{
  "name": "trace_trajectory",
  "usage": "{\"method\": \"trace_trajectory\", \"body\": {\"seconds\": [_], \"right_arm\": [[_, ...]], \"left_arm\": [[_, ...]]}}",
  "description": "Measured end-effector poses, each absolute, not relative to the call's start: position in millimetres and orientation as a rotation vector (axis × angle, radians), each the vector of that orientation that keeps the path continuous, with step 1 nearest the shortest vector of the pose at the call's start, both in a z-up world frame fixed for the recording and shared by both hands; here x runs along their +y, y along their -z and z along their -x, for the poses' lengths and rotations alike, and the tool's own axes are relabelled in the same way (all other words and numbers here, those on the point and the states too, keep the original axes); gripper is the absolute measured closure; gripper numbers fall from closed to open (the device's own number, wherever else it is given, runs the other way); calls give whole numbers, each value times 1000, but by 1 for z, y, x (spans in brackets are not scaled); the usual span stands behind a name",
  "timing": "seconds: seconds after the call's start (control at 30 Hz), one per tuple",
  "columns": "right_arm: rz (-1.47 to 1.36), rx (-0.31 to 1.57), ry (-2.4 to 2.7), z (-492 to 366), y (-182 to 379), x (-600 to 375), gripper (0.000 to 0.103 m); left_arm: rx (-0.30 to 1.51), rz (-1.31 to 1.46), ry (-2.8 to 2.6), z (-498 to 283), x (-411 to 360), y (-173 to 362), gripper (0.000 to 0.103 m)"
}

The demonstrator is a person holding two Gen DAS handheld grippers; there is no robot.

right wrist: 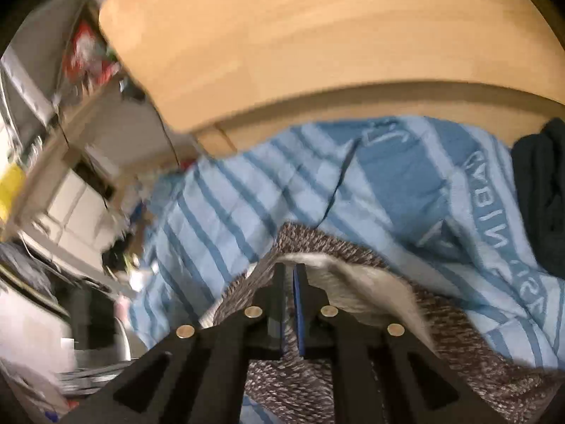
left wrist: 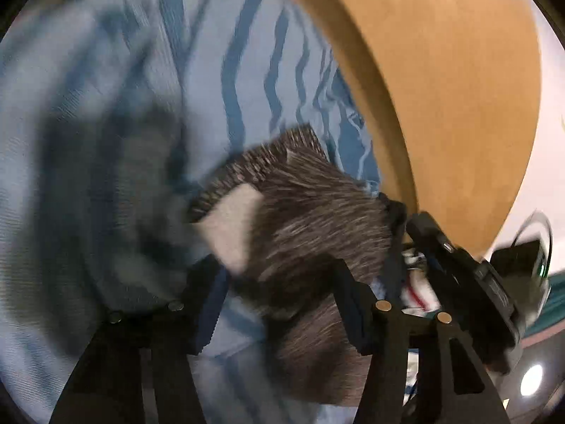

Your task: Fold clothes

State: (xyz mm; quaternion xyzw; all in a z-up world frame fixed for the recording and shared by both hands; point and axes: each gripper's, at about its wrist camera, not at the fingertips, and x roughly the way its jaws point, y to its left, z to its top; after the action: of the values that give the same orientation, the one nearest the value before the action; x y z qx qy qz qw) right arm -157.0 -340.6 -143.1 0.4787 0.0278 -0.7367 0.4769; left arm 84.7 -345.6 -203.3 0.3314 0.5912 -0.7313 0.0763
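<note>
Grey knit garment (right wrist: 356, 258): soft, limp, light. Right hand-held gripper (right wrist: 290, 282) pinches its hem, narrow; left hand-held gripper (left wrist: 279, 289) wide, garment between, unpressed. Take the hem corners.

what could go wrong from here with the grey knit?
1. The left tool stands open around the grey knit garment; the cloth may slump before it closes.
2. The right tool pinches only the garment's edge, beside the white lining; a pull could slip it free.
3. The garment lies on a striped blue blanket by the wooden table edge; a tool might catch the blanket too.
</note>
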Motion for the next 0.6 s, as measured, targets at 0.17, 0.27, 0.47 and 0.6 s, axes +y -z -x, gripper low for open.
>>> {"method": "trace_trajectory", "body": {"seconds": [0.17, 0.27, 0.47, 0.6], "right_arm": [[-1234, 17, 1901, 174, 149, -313, 39], [-1318, 11, 1900, 178, 166, -294, 34], [-1470, 13, 1919, 175, 224, -280, 50], [-1466, 53, 1826, 157, 239, -285, 89]], "left_arm": [[1682, -1065, 2107, -81, -365, 201, 96], [1394, -1060, 2154, -91, -385, 161, 99], [1202, -951, 2178, -105, -409, 100, 100], [1334, -1080, 2186, -73, -399, 111, 48]]}}
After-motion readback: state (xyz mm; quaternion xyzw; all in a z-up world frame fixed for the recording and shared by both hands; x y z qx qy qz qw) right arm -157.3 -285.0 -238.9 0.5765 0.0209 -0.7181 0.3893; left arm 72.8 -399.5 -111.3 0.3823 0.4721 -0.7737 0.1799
